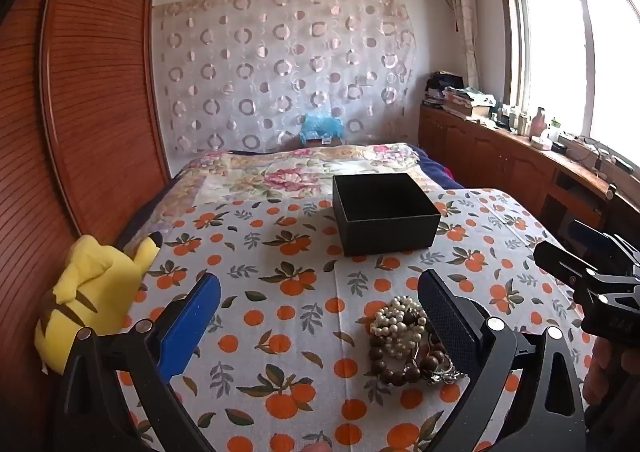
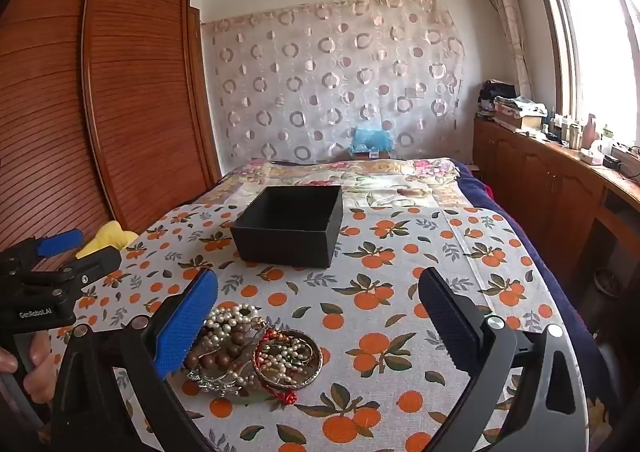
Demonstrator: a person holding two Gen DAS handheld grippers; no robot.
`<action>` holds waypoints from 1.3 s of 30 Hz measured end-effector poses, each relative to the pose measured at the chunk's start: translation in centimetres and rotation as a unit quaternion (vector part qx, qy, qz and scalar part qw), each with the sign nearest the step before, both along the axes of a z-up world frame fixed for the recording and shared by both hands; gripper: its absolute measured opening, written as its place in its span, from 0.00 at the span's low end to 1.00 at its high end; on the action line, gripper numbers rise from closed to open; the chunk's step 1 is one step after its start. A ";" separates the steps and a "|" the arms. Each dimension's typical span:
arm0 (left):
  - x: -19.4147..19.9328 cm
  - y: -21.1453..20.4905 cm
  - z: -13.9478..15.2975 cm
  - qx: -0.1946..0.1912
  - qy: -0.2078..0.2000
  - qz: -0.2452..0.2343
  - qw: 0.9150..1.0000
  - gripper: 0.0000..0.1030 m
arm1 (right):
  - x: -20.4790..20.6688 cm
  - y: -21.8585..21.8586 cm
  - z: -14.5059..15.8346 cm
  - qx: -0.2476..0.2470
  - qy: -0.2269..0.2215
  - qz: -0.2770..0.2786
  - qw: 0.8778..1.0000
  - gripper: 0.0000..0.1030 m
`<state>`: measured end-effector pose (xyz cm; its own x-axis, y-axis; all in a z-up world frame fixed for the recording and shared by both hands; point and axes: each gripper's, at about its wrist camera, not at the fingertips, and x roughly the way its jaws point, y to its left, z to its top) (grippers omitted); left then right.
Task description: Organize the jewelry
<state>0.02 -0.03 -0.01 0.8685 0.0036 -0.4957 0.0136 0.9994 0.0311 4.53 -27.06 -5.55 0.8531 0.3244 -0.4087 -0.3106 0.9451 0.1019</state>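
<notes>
Tablecloth (image 2: 400, 252) with oranges and leaves covers the whole work surface, and every place below I give from the black box (image 2: 290, 226) that stands open at its middle. This box has no lid and looks empty as far as its inside shows, so I judge it is the place where the jewelry should go. On the near side of the box, well apart from it, lies the jewelry pile (image 2: 256, 348): pearl strands, brown wooden beads, a bangle and a red cord, all tangled together. Nothing is sorted yet. The left gripper (image 1: 320, 316) hovers on the near side of the box, its jaws spread wide and holding nothing, with the pile near its right finger. The right gripper (image 2: 320, 316) is also released and empty; the pile lies beside its left finger, probably ready for a first pick.
</notes>
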 end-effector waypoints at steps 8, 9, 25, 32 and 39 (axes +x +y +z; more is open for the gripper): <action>-0.1 0.0 0.1 -0.003 -0.004 0.000 1.000 0.93 | 0.0 -0.1 0.0 0.002 0.001 0.000 1.000 0.98; -0.1 0.0 0.1 -0.003 -0.004 0.000 1.000 0.93 | 0.0 -0.1 0.0 0.002 0.001 0.000 1.000 0.98; 0.0 -0.3 0.5 -0.004 -0.008 0.001 1.000 0.93 | 0.0 0.0 0.1 0.002 0.002 0.000 1.000 0.98; -0.1 -0.2 0.4 -0.004 -0.010 0.001 1.000 0.93 | 0.0 0.0 0.1 0.002 0.002 0.000 1.000 0.98; -0.1 -0.2 0.4 -0.005 -0.010 0.000 1.000 0.93 | -0.1 0.0 0.1 0.003 0.002 0.000 1.000 0.98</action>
<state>-0.12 -0.18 0.38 0.8784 -0.0006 -0.4780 0.0125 0.9997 0.0217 4.43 -27.08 -5.41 0.8511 0.3266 -0.4110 -0.3100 0.9445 0.1085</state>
